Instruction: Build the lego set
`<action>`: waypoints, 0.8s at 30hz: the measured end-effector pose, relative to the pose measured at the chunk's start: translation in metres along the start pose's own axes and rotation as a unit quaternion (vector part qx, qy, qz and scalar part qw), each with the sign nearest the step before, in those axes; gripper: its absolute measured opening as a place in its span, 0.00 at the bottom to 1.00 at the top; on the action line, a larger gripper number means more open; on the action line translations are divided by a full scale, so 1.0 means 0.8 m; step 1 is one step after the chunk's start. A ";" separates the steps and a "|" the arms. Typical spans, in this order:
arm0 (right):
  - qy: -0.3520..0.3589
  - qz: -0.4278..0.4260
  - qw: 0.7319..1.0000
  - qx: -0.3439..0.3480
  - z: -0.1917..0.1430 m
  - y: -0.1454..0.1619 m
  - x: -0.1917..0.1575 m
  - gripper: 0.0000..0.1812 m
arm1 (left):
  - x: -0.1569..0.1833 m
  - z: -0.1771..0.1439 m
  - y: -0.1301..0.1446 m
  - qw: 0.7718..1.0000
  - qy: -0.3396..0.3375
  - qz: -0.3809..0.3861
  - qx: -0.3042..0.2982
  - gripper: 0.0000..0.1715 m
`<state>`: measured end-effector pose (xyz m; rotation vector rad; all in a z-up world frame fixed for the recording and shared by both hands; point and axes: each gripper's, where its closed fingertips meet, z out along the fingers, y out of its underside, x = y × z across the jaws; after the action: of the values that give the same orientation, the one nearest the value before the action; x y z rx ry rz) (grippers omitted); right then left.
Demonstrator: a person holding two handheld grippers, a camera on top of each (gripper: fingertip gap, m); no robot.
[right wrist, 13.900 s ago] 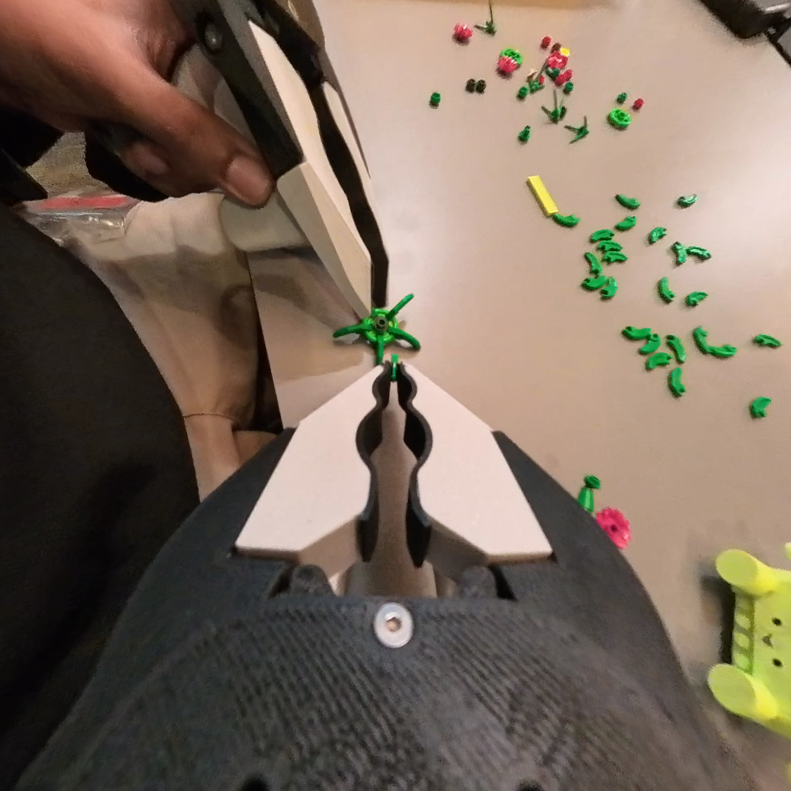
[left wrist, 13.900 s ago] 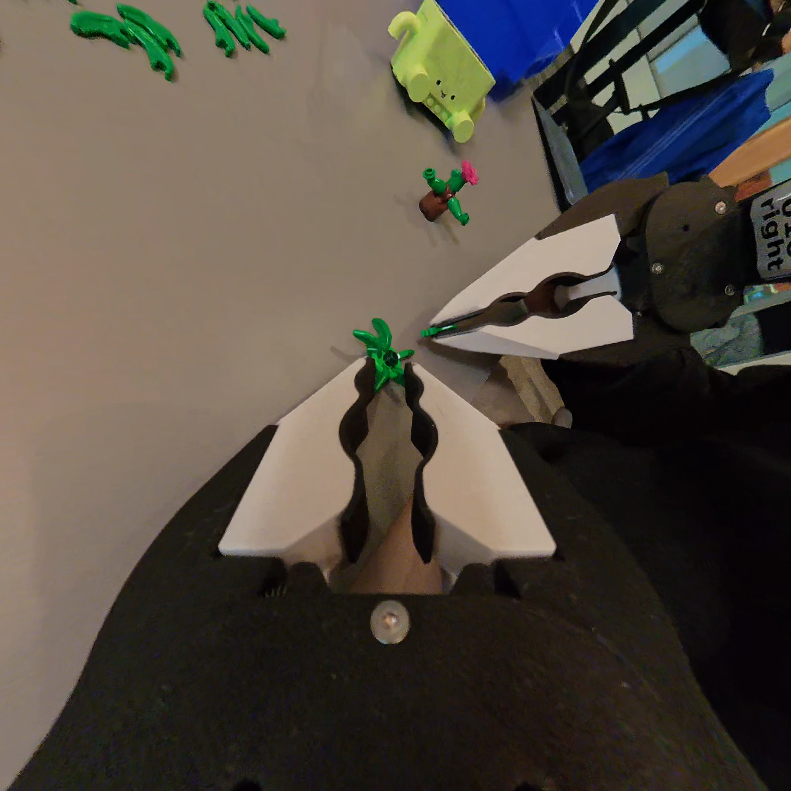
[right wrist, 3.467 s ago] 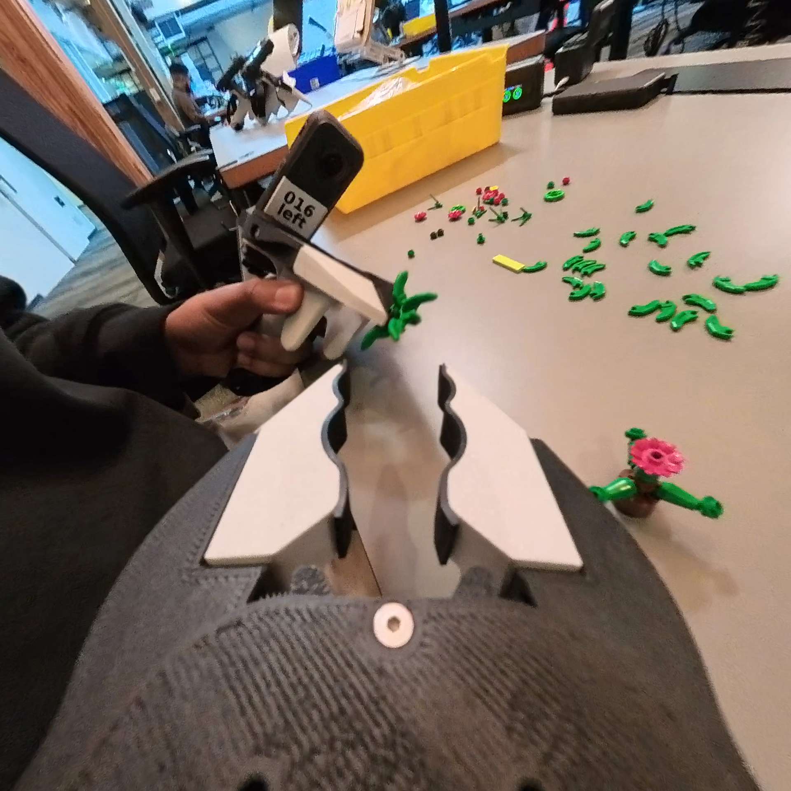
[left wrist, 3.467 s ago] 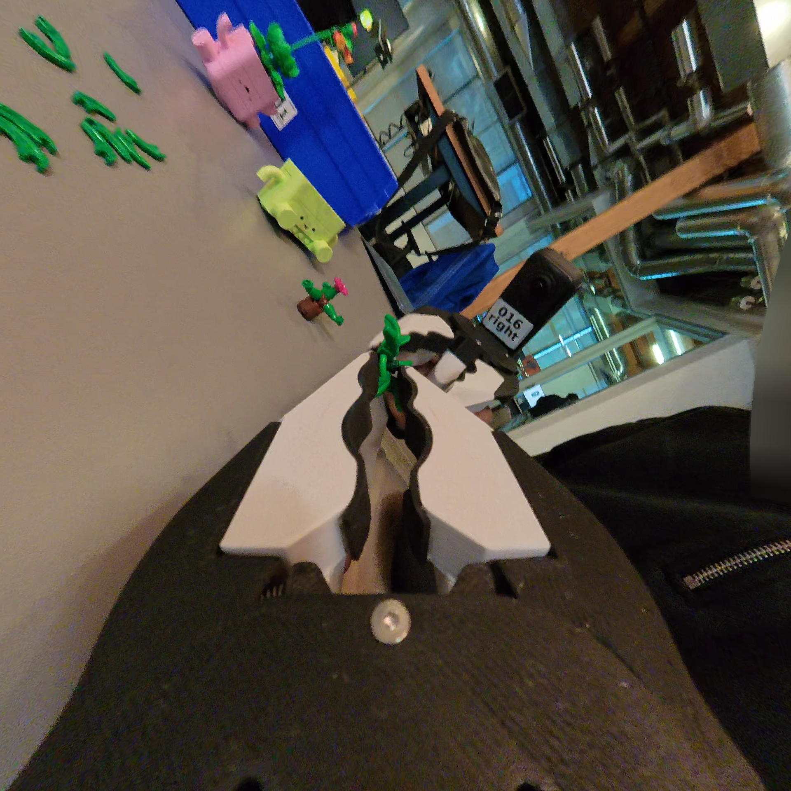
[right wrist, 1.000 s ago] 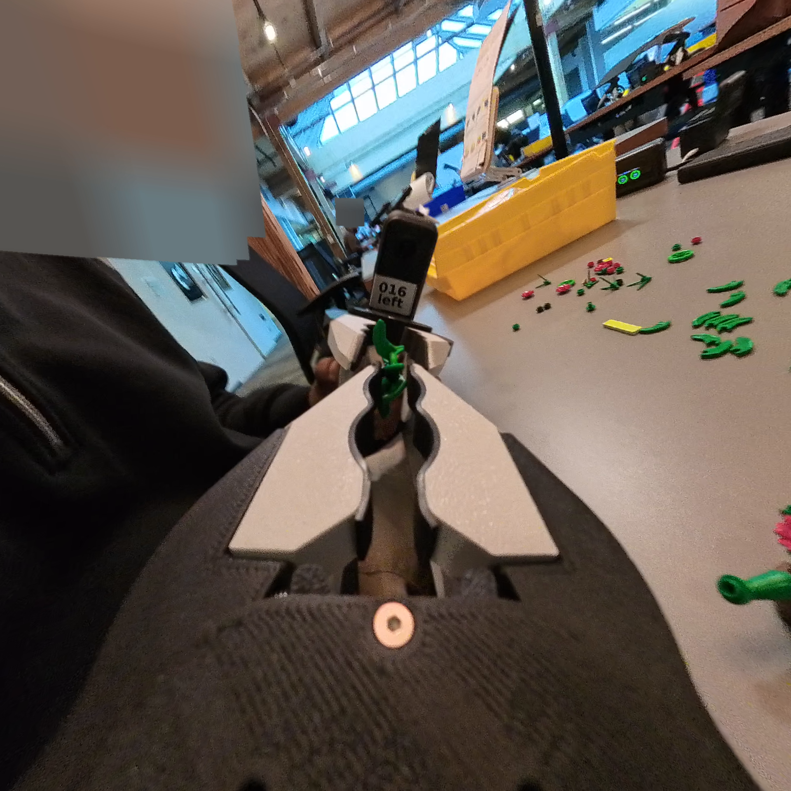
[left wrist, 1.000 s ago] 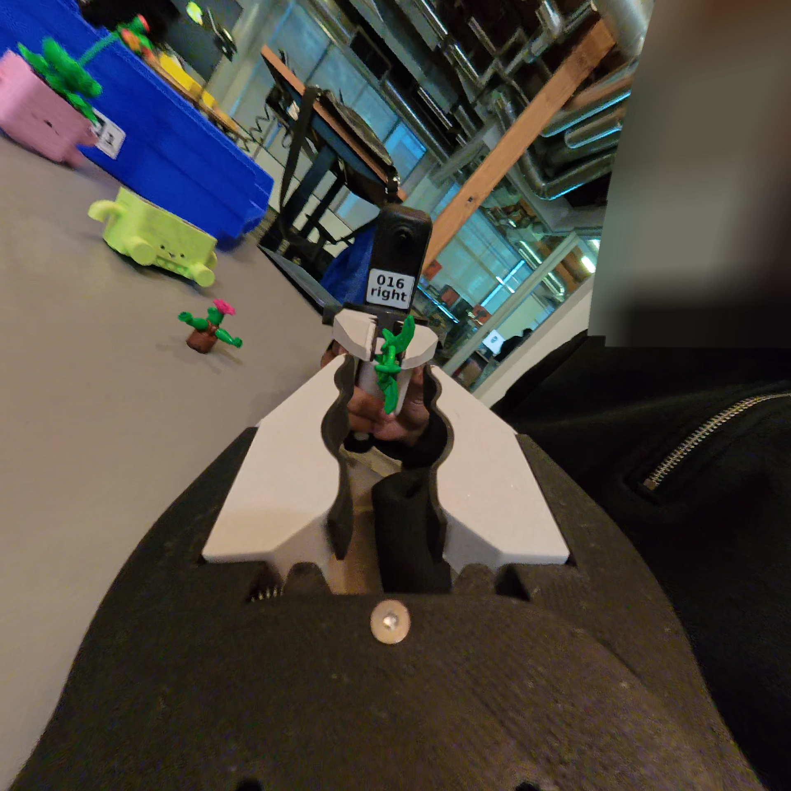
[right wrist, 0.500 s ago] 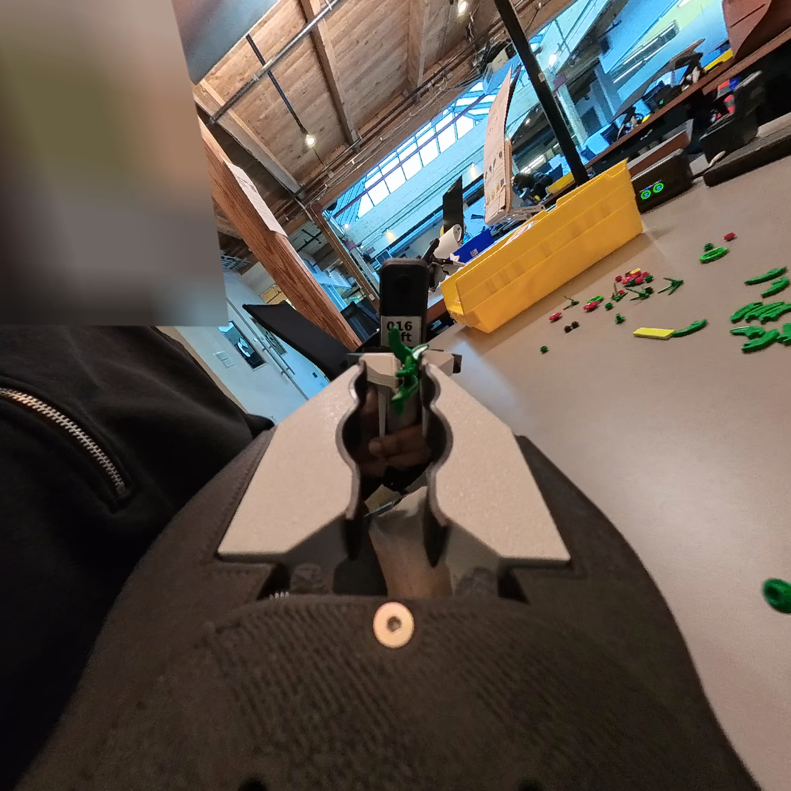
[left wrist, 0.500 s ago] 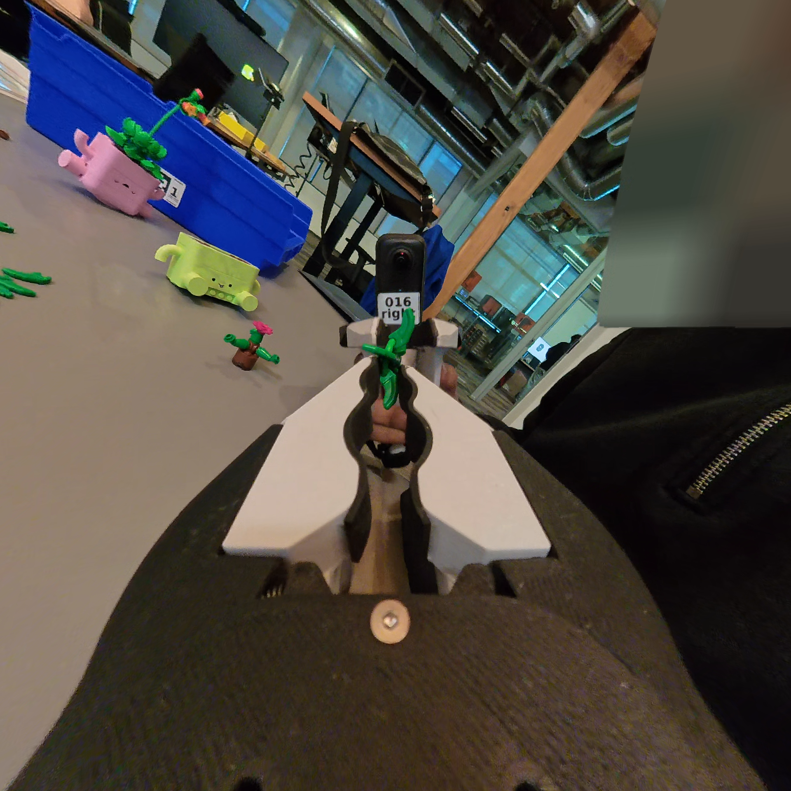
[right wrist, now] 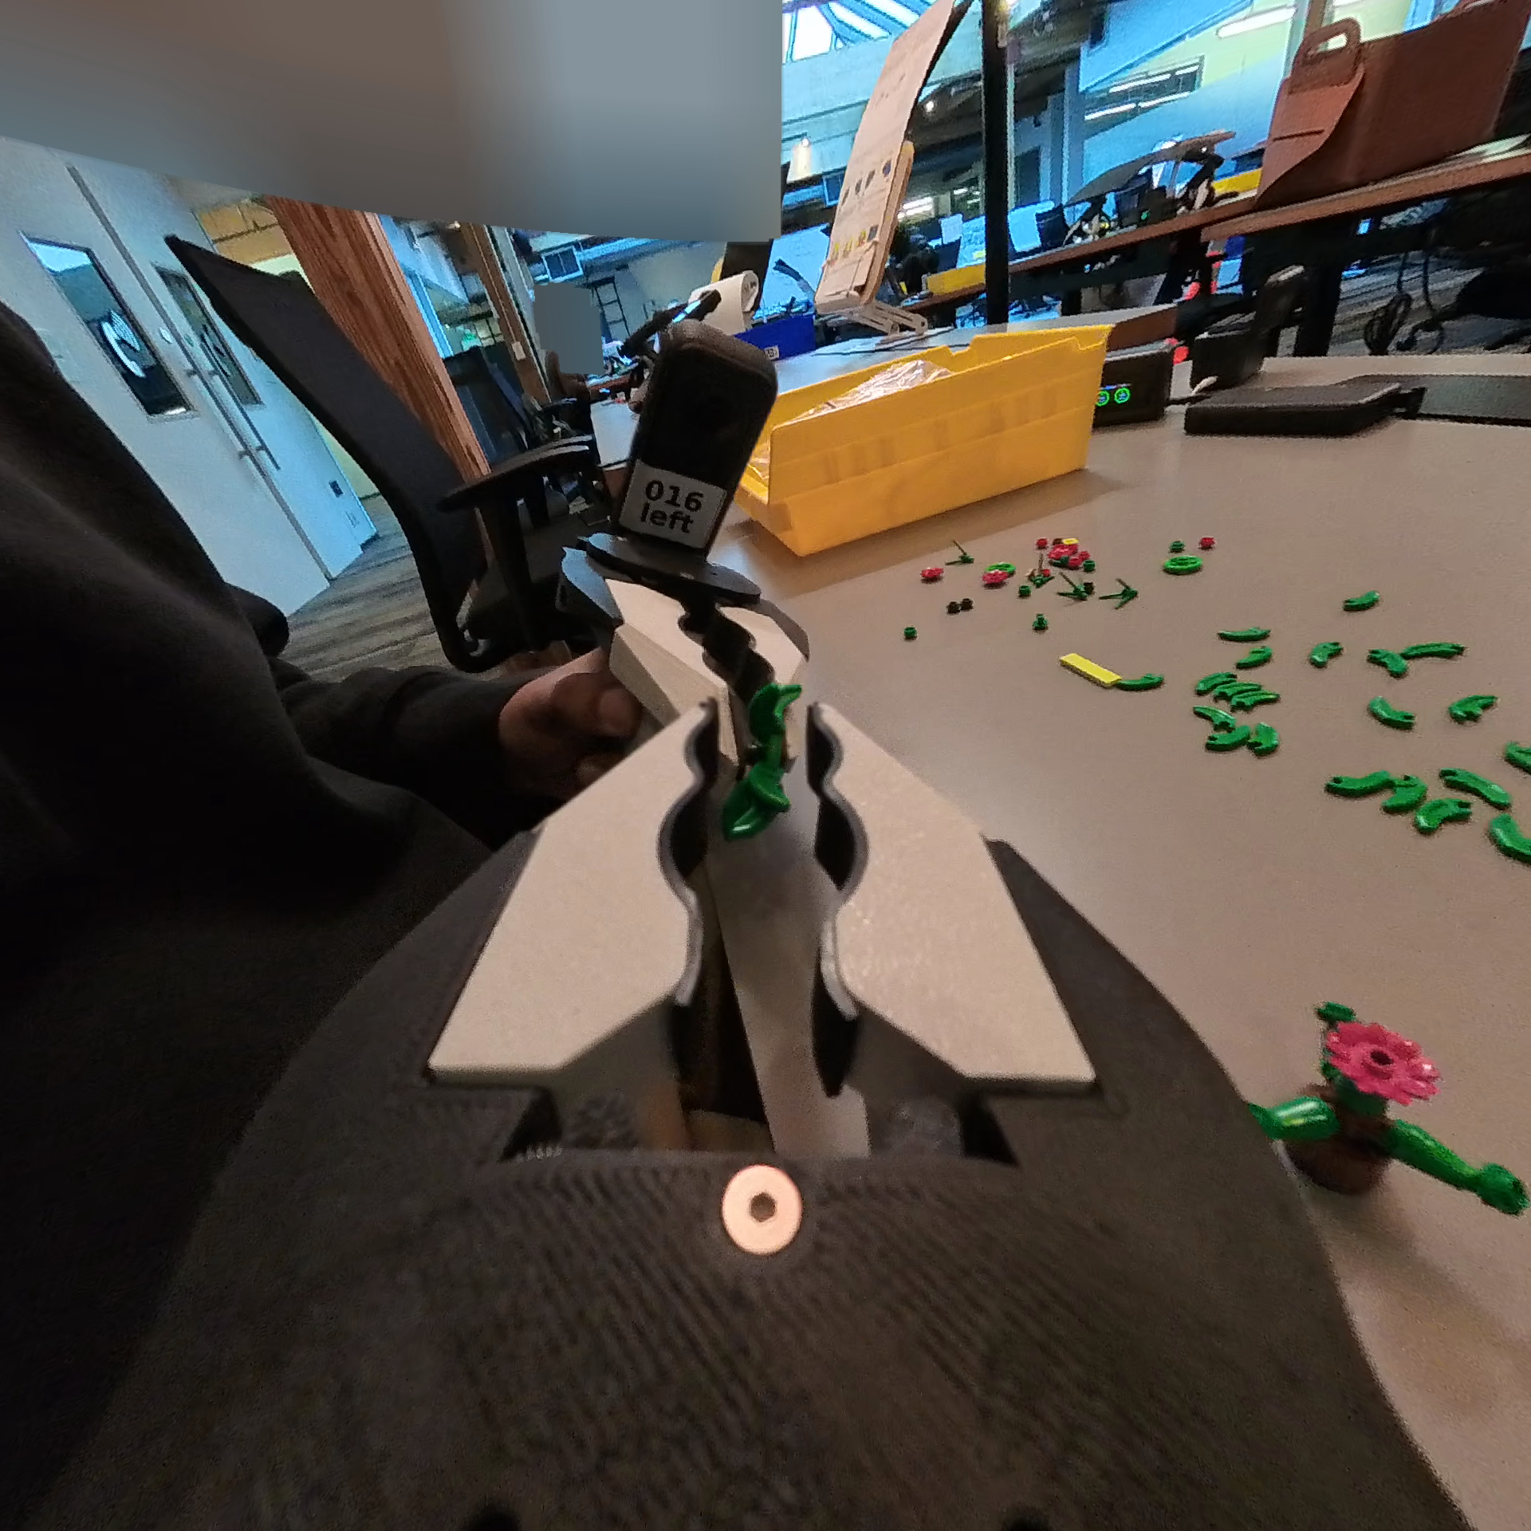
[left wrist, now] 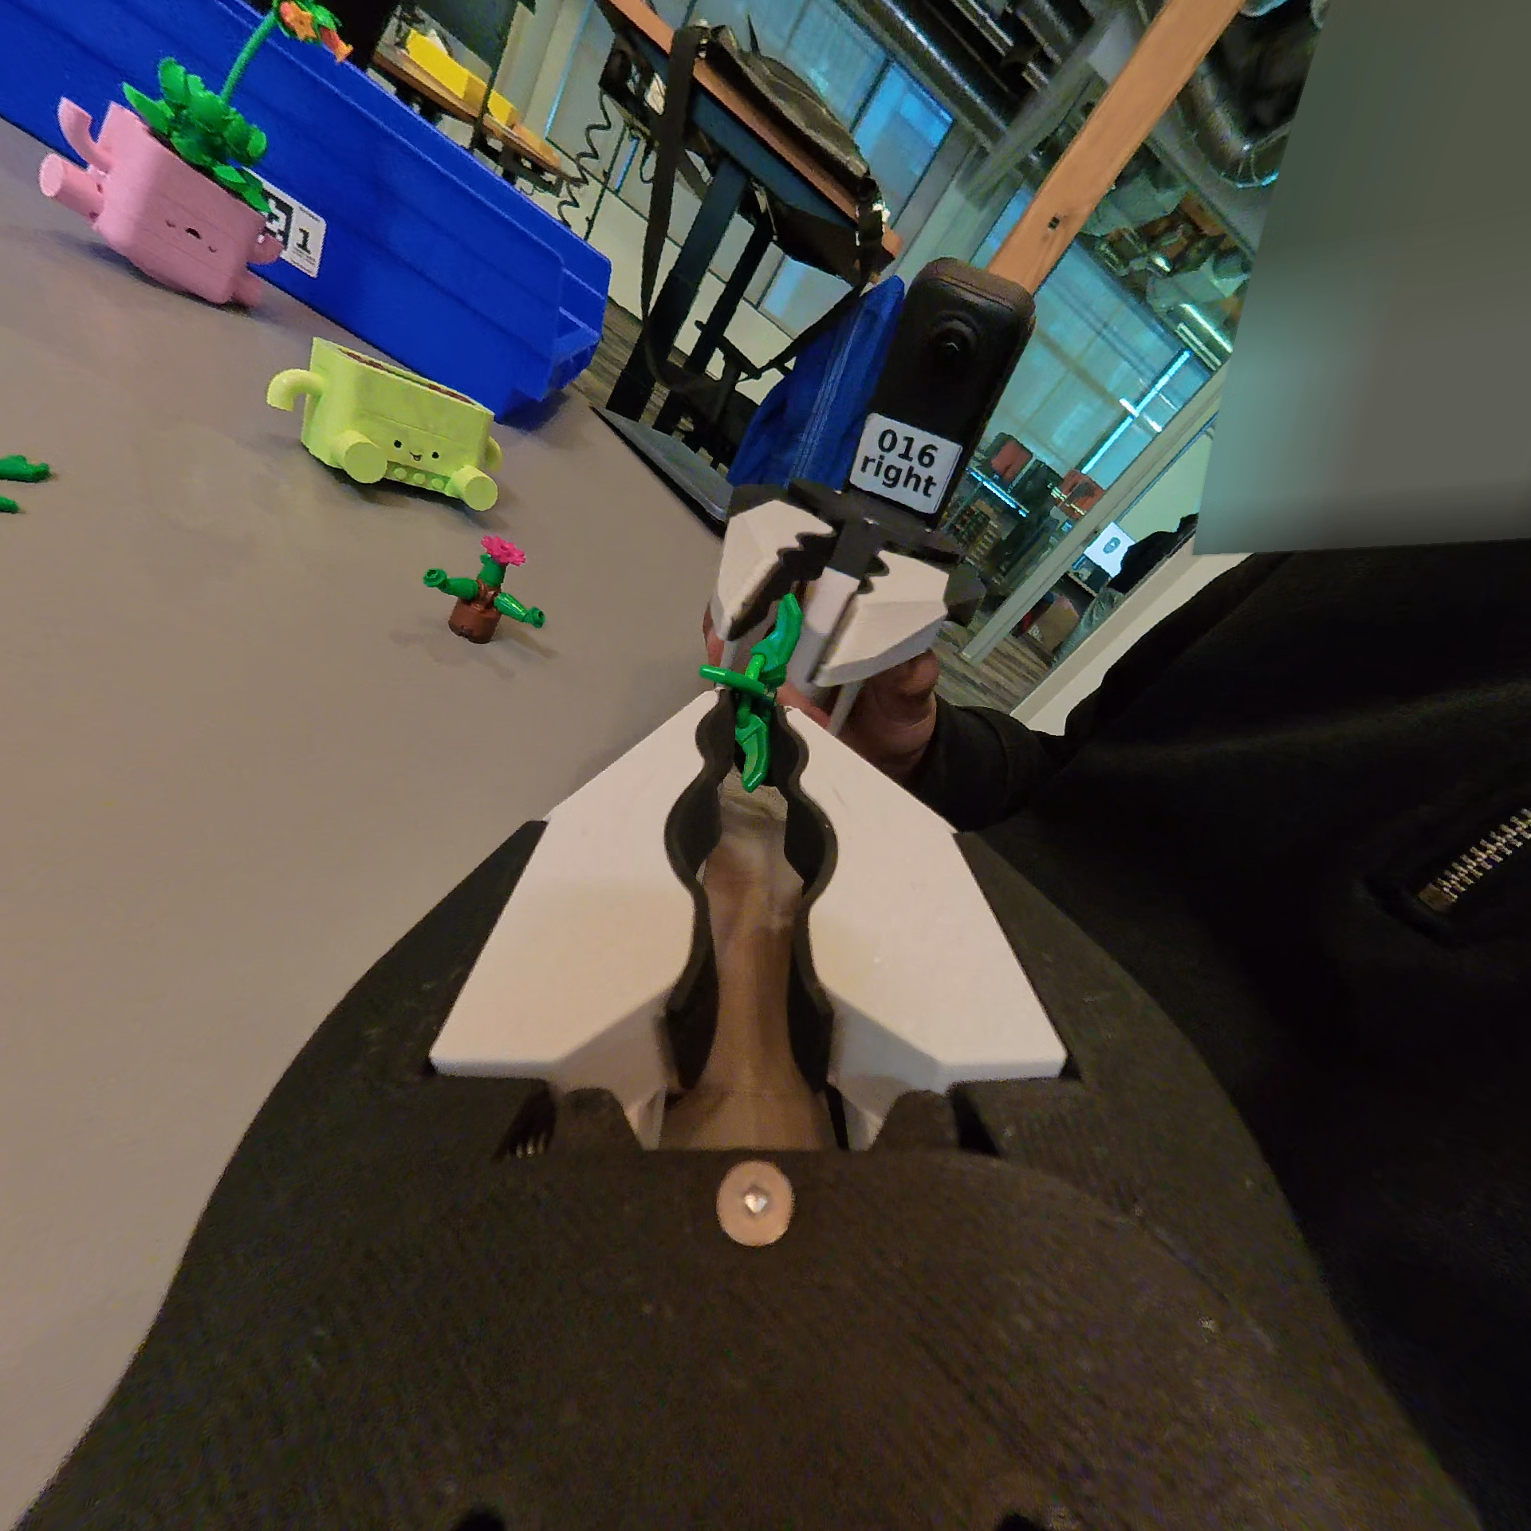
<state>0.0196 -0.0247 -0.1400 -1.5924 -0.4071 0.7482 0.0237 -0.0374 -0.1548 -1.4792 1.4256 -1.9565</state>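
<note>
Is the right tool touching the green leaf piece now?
Apart. The right wrist view shows the right tool open, gaps either side of the green leaf piece.

Bare desk lies open right of the right tool. Obstacles: scattered green pieces farther right, a small flower model near its right flank, the left tool directly ahead, tips nearly meeting.

each gripper had white wedge fingers with wavy black pads, a black body, one silver screw; sleeves were black.
</note>
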 end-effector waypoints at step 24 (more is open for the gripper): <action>-0.019 0.085 0.993 0.084 0.005 -0.019 0.003 0.03 | 0.009 -0.004 -0.024 0.994 0.031 -0.037 0.099 0.05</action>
<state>0.0207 -0.0177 -0.1259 -1.4684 -0.2312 0.9186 0.0241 -0.0321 -0.1348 -1.4125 1.1764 -2.1358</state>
